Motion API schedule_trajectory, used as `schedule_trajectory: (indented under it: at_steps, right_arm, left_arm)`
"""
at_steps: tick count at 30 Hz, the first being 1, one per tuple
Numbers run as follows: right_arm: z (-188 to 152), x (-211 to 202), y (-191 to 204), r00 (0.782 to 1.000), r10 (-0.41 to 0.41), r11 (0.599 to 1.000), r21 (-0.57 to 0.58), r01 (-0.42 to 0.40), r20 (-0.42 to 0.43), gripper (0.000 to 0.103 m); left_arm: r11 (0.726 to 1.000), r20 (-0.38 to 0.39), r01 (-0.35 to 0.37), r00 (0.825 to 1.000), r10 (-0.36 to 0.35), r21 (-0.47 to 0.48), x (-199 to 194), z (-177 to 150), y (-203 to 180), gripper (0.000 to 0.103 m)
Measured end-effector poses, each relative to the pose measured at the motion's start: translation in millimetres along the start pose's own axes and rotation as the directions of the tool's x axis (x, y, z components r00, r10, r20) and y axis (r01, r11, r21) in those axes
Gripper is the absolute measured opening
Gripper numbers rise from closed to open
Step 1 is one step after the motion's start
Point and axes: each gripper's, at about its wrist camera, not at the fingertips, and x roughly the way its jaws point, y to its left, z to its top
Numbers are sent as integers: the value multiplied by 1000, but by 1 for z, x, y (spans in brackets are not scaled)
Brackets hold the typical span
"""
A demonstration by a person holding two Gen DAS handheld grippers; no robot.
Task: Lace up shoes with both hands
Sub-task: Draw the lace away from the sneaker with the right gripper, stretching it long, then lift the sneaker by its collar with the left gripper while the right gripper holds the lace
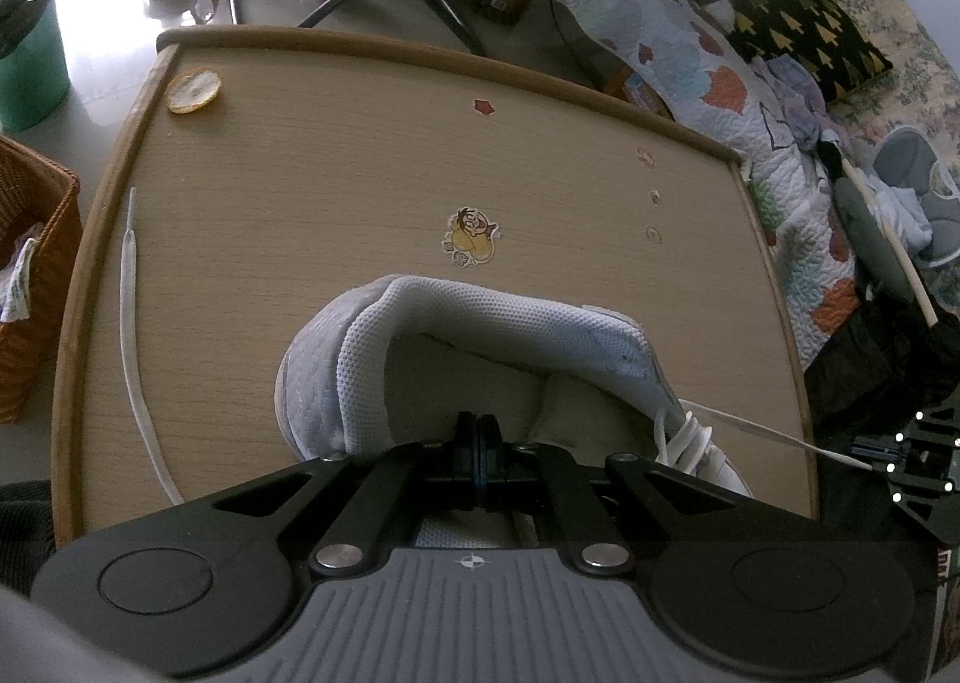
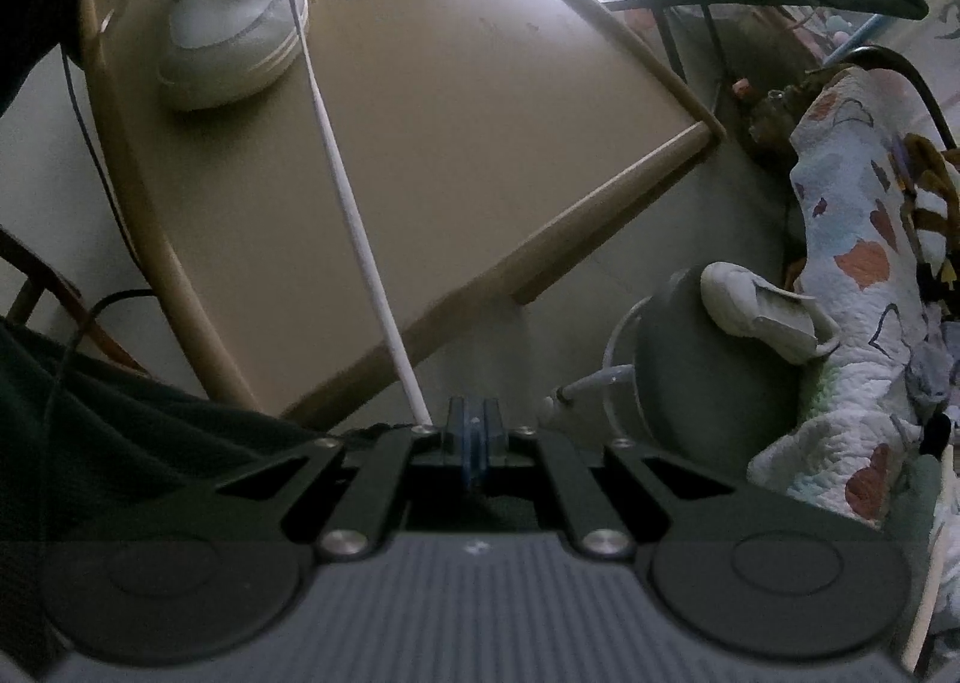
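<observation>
A white sneaker (image 1: 480,317) stands on the wooden table (image 1: 336,143), its heel collar towards the left wrist camera. My left gripper (image 1: 478,431) is shut, tips down in the shoe's opening, apparently pinching the tongue. A white lace (image 1: 774,434) stretches tight from the eyelets off to the right, ending at my right gripper (image 1: 882,458), which is past the table's right edge. In the right wrist view the same lace (image 2: 354,215) runs from the sneaker (image 2: 234,35) straight into my right gripper (image 2: 474,413), shut on it. The lace's other end (image 1: 129,323) lies loose along the table's left side.
A wicker basket (image 1: 30,275) and a green cup (image 1: 30,65) stand left of the table. A dried fruit slice (image 1: 192,92) and a sticker (image 1: 471,239) are on the tabletop. A patterned quilt (image 1: 690,53) lies to the right; a second white shoe (image 2: 762,311) rests on a grey object.
</observation>
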Motion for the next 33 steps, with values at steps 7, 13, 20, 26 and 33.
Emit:
schedule_trajectory:
  at_steps: [7,13,20,26,33]
  right_arm:
    - [-8,0,-7,1000,-14,1000,18,15,-14,2]
    - [-8,0,-10,1000,-25,1000,15,26,-14,2]
    - [-9,-3,-15,999,-34,999,10,35,-13,2]
    - [-5,-15,-9,998,-62,998,19,61,31,2]
    - [11,-42,-7,981,-82,991,122,61,175,3]
  left_arm:
    - [1000,0,0,1000,0,1,-1,2,1,7]
    - [1000,1,-1,1000,1,0,-1,1,-1,7]
    - [1000,0,0,1000,0,1,-1,-3,0,7]
    - [1000,12,-10,1000,10,9,-3,-4,0,7]
    - [999,79,42,996,-41,-12,-16,-7,1,13]
